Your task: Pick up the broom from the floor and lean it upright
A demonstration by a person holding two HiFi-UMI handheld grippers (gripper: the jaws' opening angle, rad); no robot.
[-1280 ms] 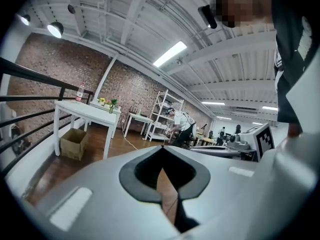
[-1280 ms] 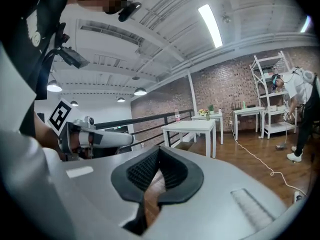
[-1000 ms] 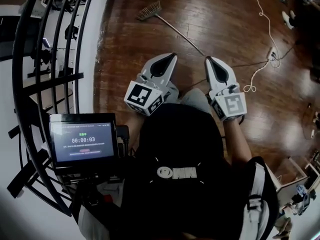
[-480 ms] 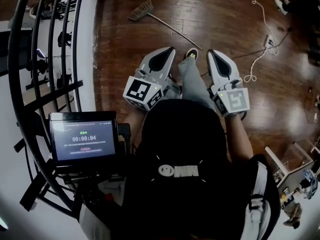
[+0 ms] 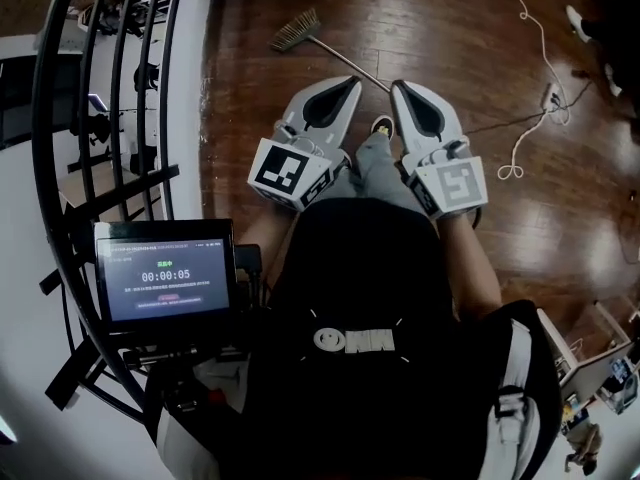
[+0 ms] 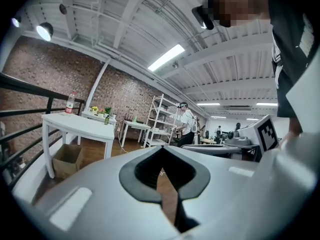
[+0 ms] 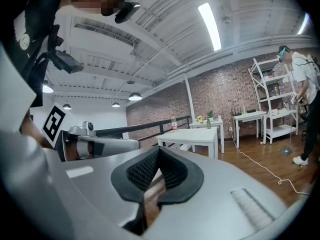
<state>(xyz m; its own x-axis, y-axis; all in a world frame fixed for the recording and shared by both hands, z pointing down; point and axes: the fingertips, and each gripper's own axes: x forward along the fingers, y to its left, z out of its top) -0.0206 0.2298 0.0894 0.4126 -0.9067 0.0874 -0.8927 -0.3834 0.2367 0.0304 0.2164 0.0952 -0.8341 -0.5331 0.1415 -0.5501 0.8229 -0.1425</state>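
On the wooden floor [image 5: 450, 28] ahead of the person, the broom [image 5: 296, 30] lies flat, not yet touched. Its bristle head is the far end, and its thin handle slants back toward the person. The left gripper [image 5: 345, 88] and right gripper [image 5: 405, 93] are held level, side by side, just short of the handle's near end. That looks like a carry posture for closing in rather than a reach. Both pairs of fingers are pressed together with nothing between them, which fits, since nothing is within grasp yet. From above, the handle's near end seems to slip behind the right gripper's tip, though it may stop just short.

Nearest the handle's end is the person's own shoe [image 5: 381, 125], stepping between the two grippers; it will likely need minding when they lower. A black railing [image 5: 38, 138] curves past the bristle side of the broom and may serve as a place to lean it. A white cable [image 5: 541, 40] trails on the floor well clear on the broom's other side.
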